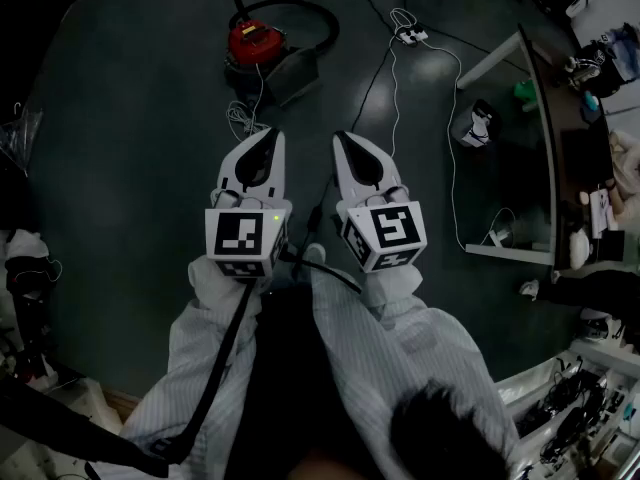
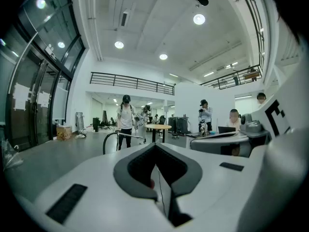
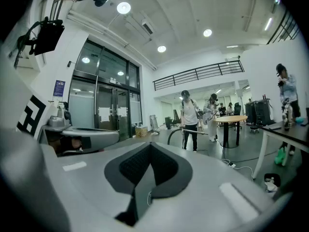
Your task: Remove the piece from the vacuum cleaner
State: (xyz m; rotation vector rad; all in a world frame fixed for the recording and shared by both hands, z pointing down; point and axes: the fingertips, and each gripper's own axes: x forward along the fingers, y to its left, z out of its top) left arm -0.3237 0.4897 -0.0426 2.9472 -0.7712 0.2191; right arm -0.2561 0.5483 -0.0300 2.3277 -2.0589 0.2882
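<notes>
White shells nearest: left gripper (image 1: 271, 136) and right gripper (image 1: 344, 138), side by side, held out over the dark floor (image 1: 130, 168). Fingers? (A)

Both pairs are clenched tip to tip, with nothing between them. Each gripper's own view shows the same. (B)

Beyond them? (A)

A thin white cord (image 1: 243, 118) lies bunched on the floor just ahead of the left gripper. Farther on is the vacuum cleaner (image 1: 255, 43), a red canister well clear of both grippers and a little left of centre. A black hose (image 1: 318, 18) arcs off the top of it. A grey block (image 1: 295, 76) sits against its right side. (B)

Which piece comes off? (A)

Can't say. The head view is dim and that end is small. It's possibly the hose, possibly the grey block. Task not begun, going by the gap. (B)

Risks? (A)

Three. One is cords: the bunch ahead, plus a long white cable (image 1: 452, 158) running from a power strip (image 1: 410, 35) down the right. A foot could snag either on the approach. Next, arriving with the fingers clamped shut would shove the canister instead of gripping it. Last, a one-sided pull may drag the whole canister along, so one gripper ought to brace the body. (B)

Far end? (A)

A desk (image 1: 535, 88) on the right. People (image 2: 126, 122) standing across the hall, out of the way. (B)
</notes>
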